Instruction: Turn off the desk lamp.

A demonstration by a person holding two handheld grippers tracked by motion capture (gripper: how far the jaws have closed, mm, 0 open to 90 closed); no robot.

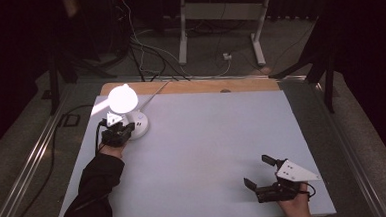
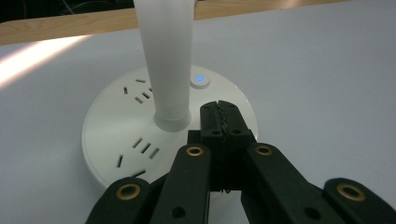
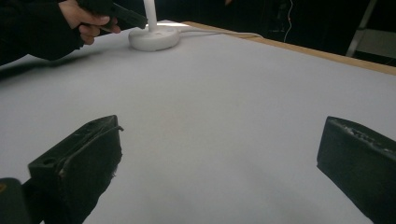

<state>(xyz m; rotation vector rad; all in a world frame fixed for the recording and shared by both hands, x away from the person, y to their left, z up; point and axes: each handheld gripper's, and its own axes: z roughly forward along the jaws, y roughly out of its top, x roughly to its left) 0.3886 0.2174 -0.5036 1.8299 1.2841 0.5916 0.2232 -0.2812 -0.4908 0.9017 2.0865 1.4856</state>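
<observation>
With left gripper (image 2: 223, 122) clamped empty over round white lamp base (image 2: 116, 140) near lit blue button (image 2: 199, 79), risk of nudging lamp; right gripper (image 3: 219, 154) wide, idle.

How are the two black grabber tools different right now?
The left gripper has its jaws shut together, with nothing between them; the right gripper has jaws spread wide. The left gripper hovers over the lamp base, near its lit button; the right gripper sits over bare table. Both are hand-held and black.
</observation>
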